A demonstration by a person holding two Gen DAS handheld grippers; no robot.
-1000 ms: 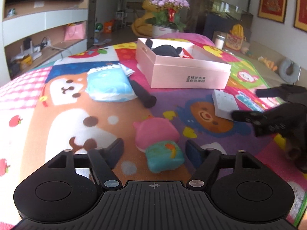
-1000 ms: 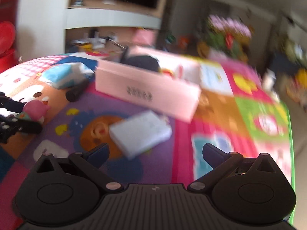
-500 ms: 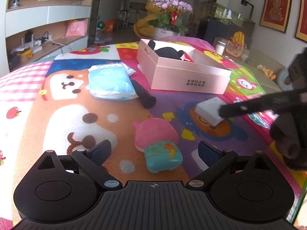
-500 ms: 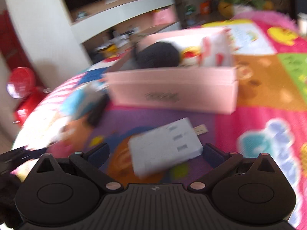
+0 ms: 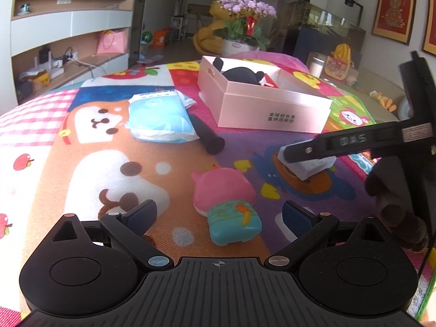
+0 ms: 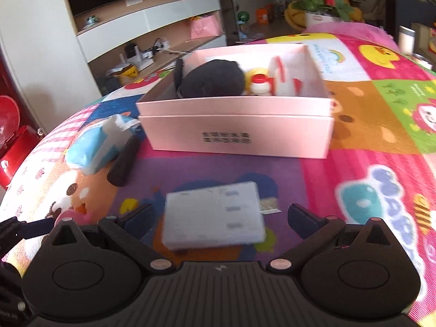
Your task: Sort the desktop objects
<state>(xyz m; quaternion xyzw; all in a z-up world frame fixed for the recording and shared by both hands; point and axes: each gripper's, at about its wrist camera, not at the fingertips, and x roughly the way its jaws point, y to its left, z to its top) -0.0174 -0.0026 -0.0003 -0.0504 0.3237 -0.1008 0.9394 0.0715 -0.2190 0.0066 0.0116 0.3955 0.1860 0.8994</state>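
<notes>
A white flat block lies on the colourful mat between the open fingers of my right gripper; it also shows in the left wrist view, partly under the right gripper's finger. A pink-and-teal squishy toy lies between the open fingers of my left gripper. The pink box stands behind and holds a black plush and small red-and-white items. A blue tissue pack and a black cylinder lie left of the box.
The colourful cartoon mat covers the table, whose edge curves away at left and right. A flower pot and shelves stand beyond the table. A red item sits off the table's left side.
My right gripper has moved in over the white block, which now sits between its fingers. My left gripper has edged closer to the squishy toy.
</notes>
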